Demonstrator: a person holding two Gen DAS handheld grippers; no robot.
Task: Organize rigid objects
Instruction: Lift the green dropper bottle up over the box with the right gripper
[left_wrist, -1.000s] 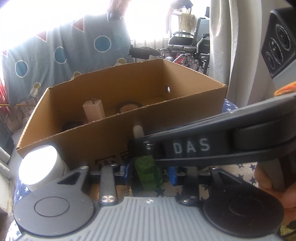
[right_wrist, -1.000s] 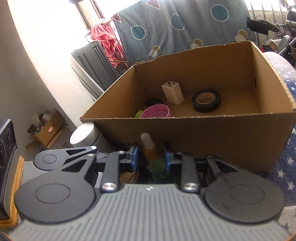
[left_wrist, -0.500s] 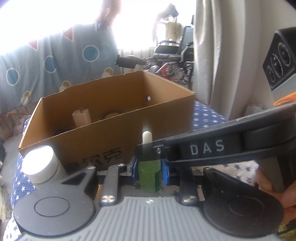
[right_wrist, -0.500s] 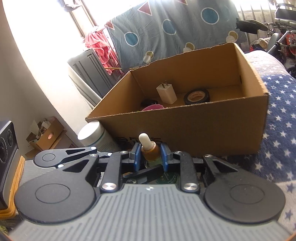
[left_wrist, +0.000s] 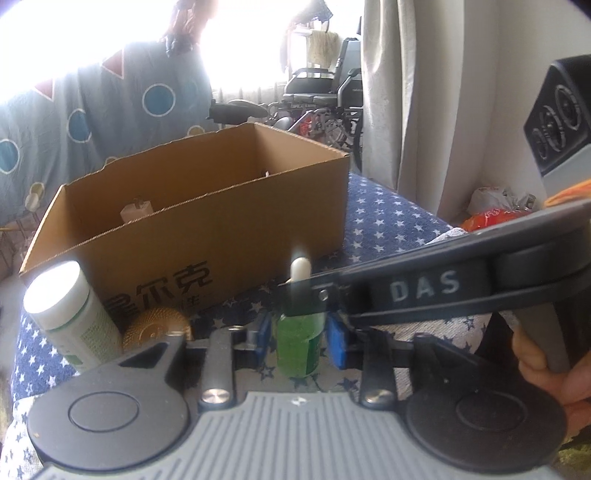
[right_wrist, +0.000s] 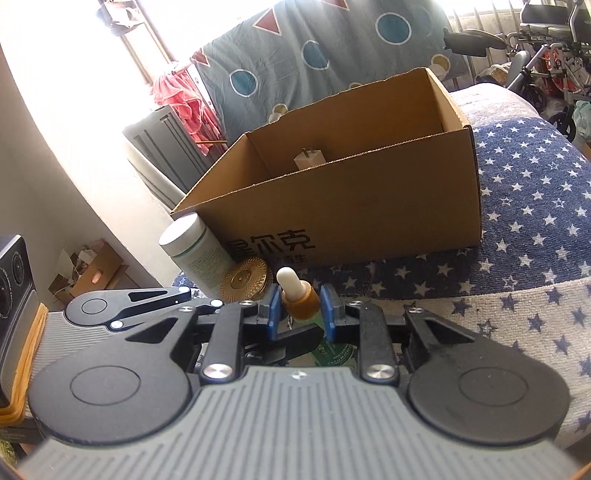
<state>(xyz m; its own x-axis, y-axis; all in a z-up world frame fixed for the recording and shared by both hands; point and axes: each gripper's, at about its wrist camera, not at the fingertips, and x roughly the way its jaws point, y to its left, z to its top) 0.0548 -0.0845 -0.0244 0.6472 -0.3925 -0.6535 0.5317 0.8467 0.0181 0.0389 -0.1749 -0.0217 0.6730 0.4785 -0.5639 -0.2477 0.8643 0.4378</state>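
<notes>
Presently on the star-print cloth (right_wrist: 524, 206): one green dropper bottle (left_wrist: 297, 341), upright, white rubber bulb (right_wrist: 286, 277) on top and an amber collar below it, standing just in front of the cardboard box (right_wrist: 369, 210).

Right gripper (right_wrist: 300, 308): blue pads closed on the bottle's amber collar, one pad on each side, touching it.

Left gripper (left_wrist: 300, 338): blue pads flank the green body of the same bottle; its jaws have just been opening, and a thin gap shows on each side, so the pads do not press on it. A black finger marked "DAS" (part of the right gripper, seen from the left wrist view) crosses in front at neck height. Part of a hand (left_wrist: 554, 369) shows at the right edge of that view, on the handle.

Beside the bottle, toward the box's near left corner: a white jar (right_wrist: 195, 251) with a green-printed label, upright, and a gold ribbed disc (right_wrist: 245, 278) leaning just beside it; both sit close to the box wall.

Inside the box: a white plug adapter (right_wrist: 309, 158), prongs up, only its top visible over the near wall; the rest of the contents are hidden.

Background: a blue sheet (right_wrist: 314, 55) with circles and triangles, a wheelchair (left_wrist: 321, 85), a curtain (left_wrist: 399, 103).
</notes>
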